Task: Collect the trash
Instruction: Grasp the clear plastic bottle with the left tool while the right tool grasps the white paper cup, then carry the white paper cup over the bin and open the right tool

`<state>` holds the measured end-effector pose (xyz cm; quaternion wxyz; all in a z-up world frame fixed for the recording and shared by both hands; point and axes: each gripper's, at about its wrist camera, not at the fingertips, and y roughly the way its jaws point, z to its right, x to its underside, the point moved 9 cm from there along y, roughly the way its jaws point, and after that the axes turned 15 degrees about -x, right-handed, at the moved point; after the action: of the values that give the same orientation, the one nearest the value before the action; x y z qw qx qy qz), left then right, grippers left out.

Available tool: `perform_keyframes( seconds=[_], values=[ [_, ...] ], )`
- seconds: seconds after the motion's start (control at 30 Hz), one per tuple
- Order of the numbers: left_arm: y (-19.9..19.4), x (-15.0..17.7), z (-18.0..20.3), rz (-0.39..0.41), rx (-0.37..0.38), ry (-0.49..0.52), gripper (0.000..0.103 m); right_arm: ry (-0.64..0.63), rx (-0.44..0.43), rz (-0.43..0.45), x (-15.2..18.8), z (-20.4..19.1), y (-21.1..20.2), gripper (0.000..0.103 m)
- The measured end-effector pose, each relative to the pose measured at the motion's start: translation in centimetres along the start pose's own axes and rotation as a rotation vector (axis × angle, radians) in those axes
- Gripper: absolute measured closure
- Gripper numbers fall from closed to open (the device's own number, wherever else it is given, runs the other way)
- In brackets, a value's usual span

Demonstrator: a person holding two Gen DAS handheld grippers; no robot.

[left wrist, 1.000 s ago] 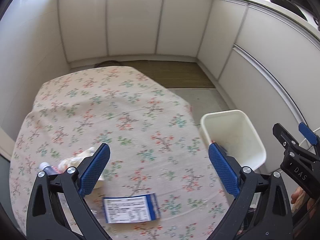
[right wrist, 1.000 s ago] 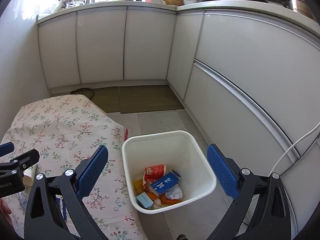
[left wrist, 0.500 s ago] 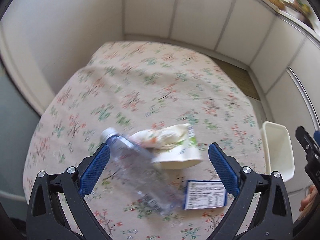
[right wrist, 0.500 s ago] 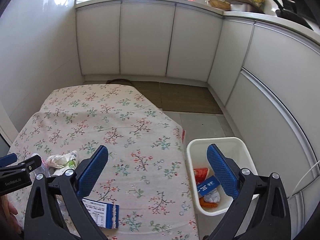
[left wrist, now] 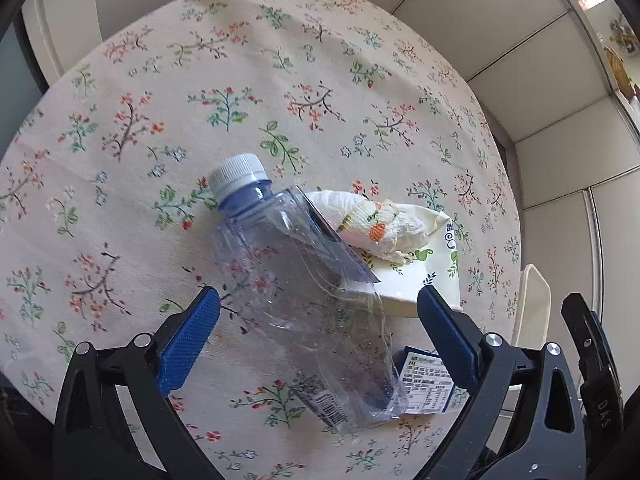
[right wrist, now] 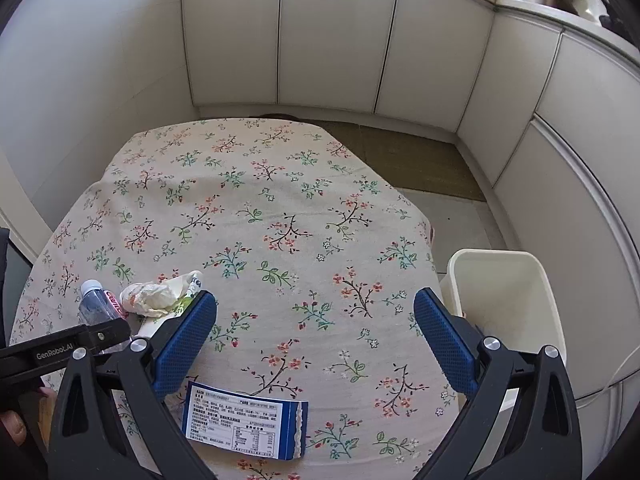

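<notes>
From my station I saw white cabinet doors (right wrist: 332, 36) curving round behind the surface (right wrist: 248, 208), which wore a floral cloth. A white bin (right wrist: 504, 300) stood on the floor just beside its right edge, and I could not see into it from this angle. On the cloth lay a clear plastic bottle (left wrist: 304, 300) on its side, white cap (left wrist: 236, 174) pointing away from me. A crumpled tissue (left wrist: 376, 224) sat on a flattened paper cup (left wrist: 424, 276), and both touched the bottle's right flank, crowding that side. A blue-and-white packet (right wrist: 244, 420) lay flat near the bottle's base.

My left gripper (left wrist: 316, 340) was spread wide, its blue pads on either side of the bottle's lower half and clear of it, gripping nothing. My right gripper (right wrist: 316, 344) was likewise spread and empty, hanging over bare cloth with the packet just below its left pad and the bin off beside its right one.
</notes>
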<state>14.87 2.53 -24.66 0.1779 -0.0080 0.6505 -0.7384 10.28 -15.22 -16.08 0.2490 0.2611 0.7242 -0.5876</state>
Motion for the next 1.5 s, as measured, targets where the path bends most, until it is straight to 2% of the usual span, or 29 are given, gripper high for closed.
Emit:
perform_keyframes(
  seconds=[0.17, 0.27, 0.33, 0.5, 0.6, 0.73, 0.8, 0.87, 0.97, 1.03, 1.2, 1.5],
  values=[
    [1.8, 0.1, 0.4, -0.067, 0.033, -0.048, 0.007, 0.032, -0.010, -0.037, 0.4, 0.1, 1.3, 0.007],
    [2.5, 0.1, 0.0, -0.098, 0.063, -0.071, 0.022, 0.055, -0.031, -0.071, 0.8, 0.2, 2.3, 0.007],
    [2.1, 0.0, -0.3, -0.084, 0.077, -0.061, 0.023, 0.089, -0.064, -0.103, 1.2, 0.3, 3.0, 0.007],
    [-0.1, -0.9, -1.5, -0.014, 0.076, -0.024, 0.023, 0.196, -0.196, -0.179, 2.3, -0.8, 5.2, 0.007],
    [-2.4, -2.3, -2.1, 0.079, 0.043, 0.012, 0.024, 0.217, -0.284, -0.231, 2.8, -2.4, 6.6, 0.007],
    [-5.5, -4.4, -2.7, 0.191, 0.036, 0.012, 0.023, 0.210, -0.344, -0.282, 3.5, -4.4, 8.0, 0.007],
    [-6.5, -5.1, -2.8, 0.222, 0.046, 0.004, 0.024, 0.215, -0.373, -0.304, 3.9, -5.1, 8.5, 0.013],
    [-6.9, -5.5, -2.8, 0.237, 0.048, 0.006, 0.023, 0.223, -0.408, -0.343, 4.5, -5.8, 9.1, 0.038],
    [-6.8, -5.7, -2.8, 0.233, 0.053, 0.003, 0.023, 0.252, -0.451, -0.384, 5.3, -6.4, 9.8, 0.061],
    [-6.7, -5.7, -3.0, 0.222, 0.060, -0.008, 0.023, 0.250, -0.457, -0.378, 5.2, -6.6, 9.8, 0.075],
    [-7.3, -5.8, -3.5, 0.237, 0.064, -0.023, 0.024, 0.206, -0.454, -0.320, 4.1, -7.3, 8.5, 0.077],
    [-9.7, -6.2, -2.6, 0.312, 0.065, 0.000, 0.024, 0.160, -0.442, -0.186, 1.5, -6.4, 4.6, 0.077]
  ],
)
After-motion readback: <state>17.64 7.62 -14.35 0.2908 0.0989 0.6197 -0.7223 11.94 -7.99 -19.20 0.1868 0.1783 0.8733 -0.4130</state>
